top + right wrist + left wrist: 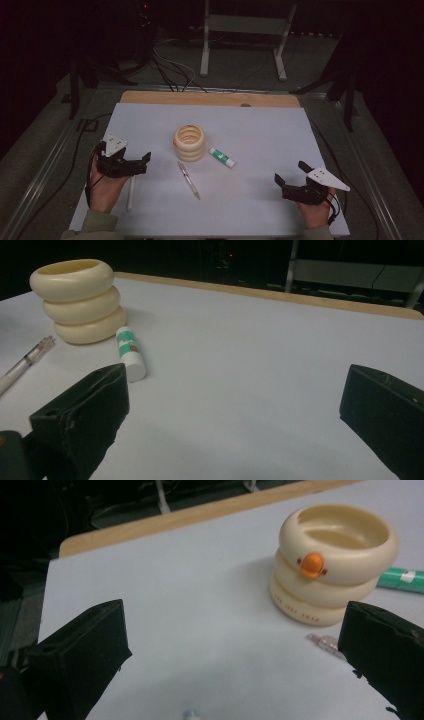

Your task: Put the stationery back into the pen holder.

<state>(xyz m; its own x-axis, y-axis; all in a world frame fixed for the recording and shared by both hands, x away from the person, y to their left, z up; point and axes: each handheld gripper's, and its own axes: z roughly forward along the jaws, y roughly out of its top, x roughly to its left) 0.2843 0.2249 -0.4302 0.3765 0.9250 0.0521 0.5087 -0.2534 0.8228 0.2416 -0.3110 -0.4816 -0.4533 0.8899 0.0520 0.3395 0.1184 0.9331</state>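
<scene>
High view first: the left gripper rests low over the near-left part of the white table, its jaws apart and holding nothing. Just under and behind it lies a white pen, running back toward the person. Ahead of its jaws and a little to the right lies a clear pen, and beyond that stands the cream ring-shaped holder, upright, with an orange duck bill on its side. Just past the holder, touching nothing, lies a green-and-white glue stick. The right gripper sits well apart at the near-right, jaws likewise spread and empty, aimed toward the glue stick.

Judging by this, the work is at its opening step: nothing is picked up yet, and the loose items probably belong in the holder. Next, the left gripper would need to drop over a pen, square its jaws across the barrel, and close; the thin, round barrel could roll away.
</scene>
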